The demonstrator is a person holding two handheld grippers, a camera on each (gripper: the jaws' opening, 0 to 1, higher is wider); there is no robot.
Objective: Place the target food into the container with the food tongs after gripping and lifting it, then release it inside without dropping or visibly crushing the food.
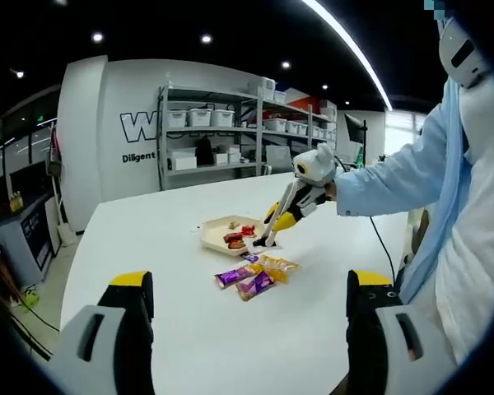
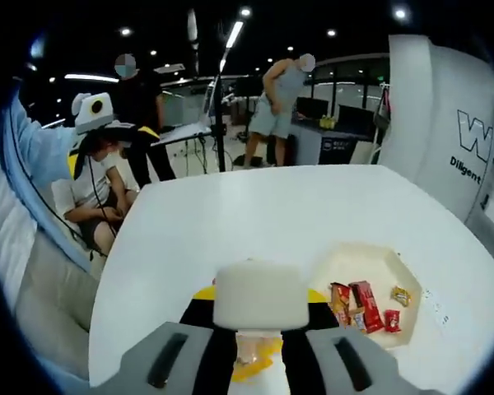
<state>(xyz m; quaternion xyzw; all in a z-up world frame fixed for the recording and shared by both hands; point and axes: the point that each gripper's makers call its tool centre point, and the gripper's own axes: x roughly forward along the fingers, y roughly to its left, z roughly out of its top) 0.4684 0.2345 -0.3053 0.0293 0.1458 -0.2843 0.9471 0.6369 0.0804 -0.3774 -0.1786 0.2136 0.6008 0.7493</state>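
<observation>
Right gripper (image 2: pixel 251 362) over white table (image 2: pixel 255 222); beige container (image 2: pixel 379 271) holds red snack packets (image 2: pixel 358 306).

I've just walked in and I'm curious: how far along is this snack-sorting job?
Partly done, it seems: several red snack packets already lie in the cream tray. In hand: the right gripper holds white food tongs down by the tray's edge. Left to do: purple and yellow wrapped snacks lie on the white table. The left gripper is open.

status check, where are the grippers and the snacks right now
Left gripper open, hanging back over the table. Right gripper holds tongs at the tray; grip state unclear. Snack packets loose beside tray. Nothing blocking.
</observation>
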